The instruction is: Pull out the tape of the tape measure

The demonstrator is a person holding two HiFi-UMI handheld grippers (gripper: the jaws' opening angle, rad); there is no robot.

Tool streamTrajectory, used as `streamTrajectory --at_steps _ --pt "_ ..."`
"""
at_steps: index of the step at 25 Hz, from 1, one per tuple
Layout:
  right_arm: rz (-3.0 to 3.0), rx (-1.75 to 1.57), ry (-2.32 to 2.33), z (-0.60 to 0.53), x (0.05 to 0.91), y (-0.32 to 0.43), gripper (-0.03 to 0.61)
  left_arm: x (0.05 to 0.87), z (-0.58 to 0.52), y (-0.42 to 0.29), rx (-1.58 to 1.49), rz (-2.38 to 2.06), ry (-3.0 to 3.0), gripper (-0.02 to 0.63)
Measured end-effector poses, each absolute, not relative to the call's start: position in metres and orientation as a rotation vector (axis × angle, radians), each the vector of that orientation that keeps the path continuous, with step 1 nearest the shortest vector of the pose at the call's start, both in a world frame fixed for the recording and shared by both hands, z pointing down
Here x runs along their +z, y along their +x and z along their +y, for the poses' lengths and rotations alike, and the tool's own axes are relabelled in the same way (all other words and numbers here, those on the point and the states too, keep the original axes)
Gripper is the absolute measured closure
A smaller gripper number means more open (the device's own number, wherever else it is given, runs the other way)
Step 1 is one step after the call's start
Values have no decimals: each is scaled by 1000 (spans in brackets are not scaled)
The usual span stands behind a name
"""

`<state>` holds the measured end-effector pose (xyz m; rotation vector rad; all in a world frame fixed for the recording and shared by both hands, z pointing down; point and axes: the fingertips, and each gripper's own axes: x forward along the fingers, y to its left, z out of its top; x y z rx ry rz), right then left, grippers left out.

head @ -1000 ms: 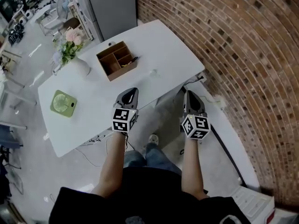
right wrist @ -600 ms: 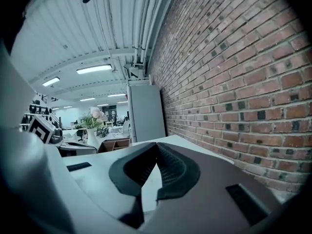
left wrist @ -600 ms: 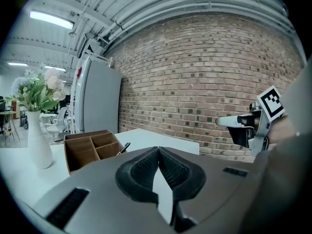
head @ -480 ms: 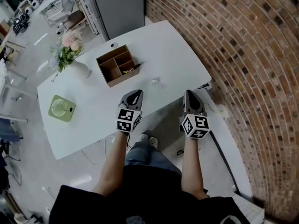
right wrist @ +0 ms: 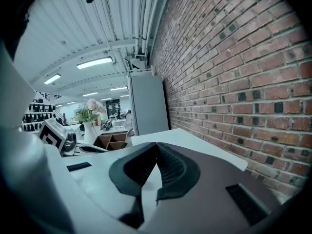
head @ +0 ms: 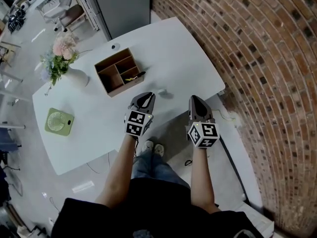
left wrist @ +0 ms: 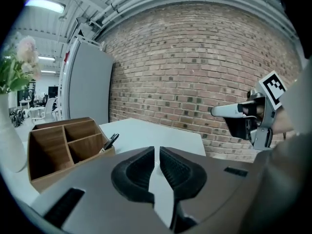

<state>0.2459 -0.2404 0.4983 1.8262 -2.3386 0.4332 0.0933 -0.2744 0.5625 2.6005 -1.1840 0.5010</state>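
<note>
left hand-held gripper [left wrist: 157, 150]: ribbed black pads [left wrist: 176, 169] | box [head: 108, 81]: wooden, compartmented | wall [head: 257, 58]: brick

A small pale object [head: 163, 90] on the worktop [head: 188, 48], just beyond the left gripper [head: 146, 97], is too small to identify in the head view. In the left gripper view that gripper's own body covers the near worktop. A dark slim item [left wrist: 109, 141] juts from the wooden organiser [left wrist: 58, 147], its lower part hidden inside a compartment. The picture's left edge cuts off the vase [left wrist: 9, 147] and flowers [left wrist: 17, 62].
</note>
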Motion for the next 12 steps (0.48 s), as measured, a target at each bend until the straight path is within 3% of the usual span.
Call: streamTrajectory --at_steps 1,4,12 --pt "-2336 442 1815 -243 502 245 576 568 -278 98 521 -1149 2605 583" --pt "-2327 468 1783 -250 515 245 577 591 -284 110 623 -1032 2618 470" --pt "-2298 530 1757 -261 539 251 577 631 -299 125 782 -837 2624 460"
